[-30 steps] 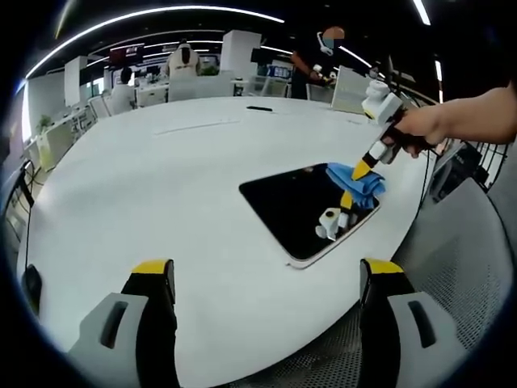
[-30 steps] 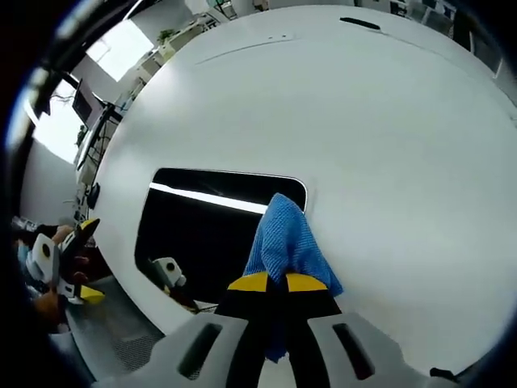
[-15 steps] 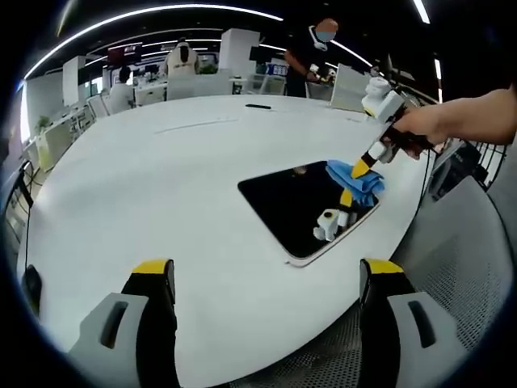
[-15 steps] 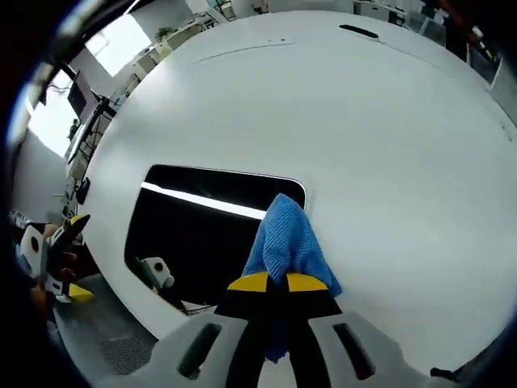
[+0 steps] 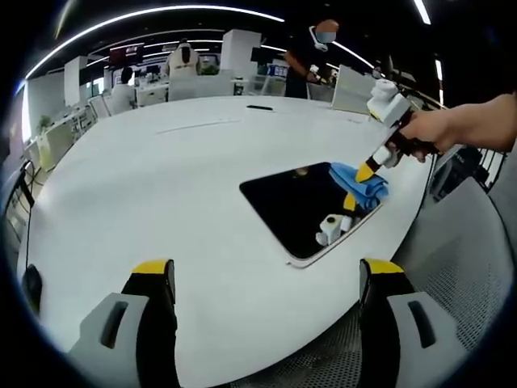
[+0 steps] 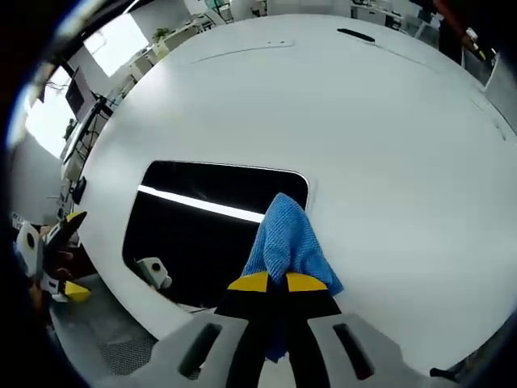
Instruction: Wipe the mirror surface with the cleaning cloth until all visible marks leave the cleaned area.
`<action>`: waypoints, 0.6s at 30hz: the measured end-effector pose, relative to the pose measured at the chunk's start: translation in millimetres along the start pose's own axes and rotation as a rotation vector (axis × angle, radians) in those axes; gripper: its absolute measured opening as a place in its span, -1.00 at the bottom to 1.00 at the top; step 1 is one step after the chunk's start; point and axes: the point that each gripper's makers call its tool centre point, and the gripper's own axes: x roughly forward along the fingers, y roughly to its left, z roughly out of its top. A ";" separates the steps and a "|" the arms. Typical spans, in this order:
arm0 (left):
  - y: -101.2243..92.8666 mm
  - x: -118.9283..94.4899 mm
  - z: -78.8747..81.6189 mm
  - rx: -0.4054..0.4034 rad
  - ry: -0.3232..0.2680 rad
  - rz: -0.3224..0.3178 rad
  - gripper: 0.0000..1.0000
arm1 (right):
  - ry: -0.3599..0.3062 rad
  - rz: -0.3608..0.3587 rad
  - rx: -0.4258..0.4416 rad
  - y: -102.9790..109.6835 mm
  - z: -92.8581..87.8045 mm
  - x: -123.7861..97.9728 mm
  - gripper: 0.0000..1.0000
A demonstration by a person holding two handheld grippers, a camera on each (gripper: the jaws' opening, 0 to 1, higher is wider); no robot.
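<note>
A dark rectangular mirror (image 5: 303, 206) (image 6: 198, 226) lies flat on the round white table (image 5: 161, 194) (image 6: 388, 145), near its edge. My right gripper (image 6: 273, 283) (image 5: 365, 171) is shut on a blue cleaning cloth (image 6: 284, 242) (image 5: 361, 183), which hangs onto the mirror's corner. A hand holds that gripper in the left gripper view. My left gripper (image 5: 266, 271) is open, held back above the table's near edge with nothing between its jaws. It also appears small at the left of the right gripper view as the left gripper (image 6: 56, 259).
A thin dark object (image 5: 259, 107) (image 6: 357, 35) lies on the far side of the table. Grey mesh chairs (image 5: 460, 267) stand by the table's edge. A person (image 5: 311, 56) stands beyond the table among desks and office chairs.
The right gripper with the cloth has shifted slightly to the right in the left gripper view, along the mirror's corner. The left gripper has stayed still.
</note>
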 end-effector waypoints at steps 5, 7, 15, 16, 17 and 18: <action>0.4 -0.1 0.4 -0.001 -0.002 0.001 0.88 | 0.001 -0.002 -0.003 1.4 -3.0 -1.1 -1.00; 0.5 -0.1 0.3 -0.001 -0.002 0.001 0.88 | 0.001 -0.002 0.000 1.3 -3.8 -0.9 -1.00; 0.1 -0.3 1.6 0.000 -0.009 0.000 0.88 | 0.004 -0.002 0.002 4.4 -12.2 -2.9 -1.00; 0.2 -0.4 1.7 -0.001 -0.010 0.001 0.88 | 0.003 -0.002 0.004 4.9 -13.2 -3.2 -1.00; 0.4 -0.5 1.9 -0.001 -0.011 0.001 0.88 | 0.003 -0.003 0.003 5.4 -14.1 -3.4 -1.00; 0.5 -0.6 2.2 -0.001 -0.012 0.002 0.88 | 0.003 -0.004 0.000 5.9 -15.1 -3.6 -1.00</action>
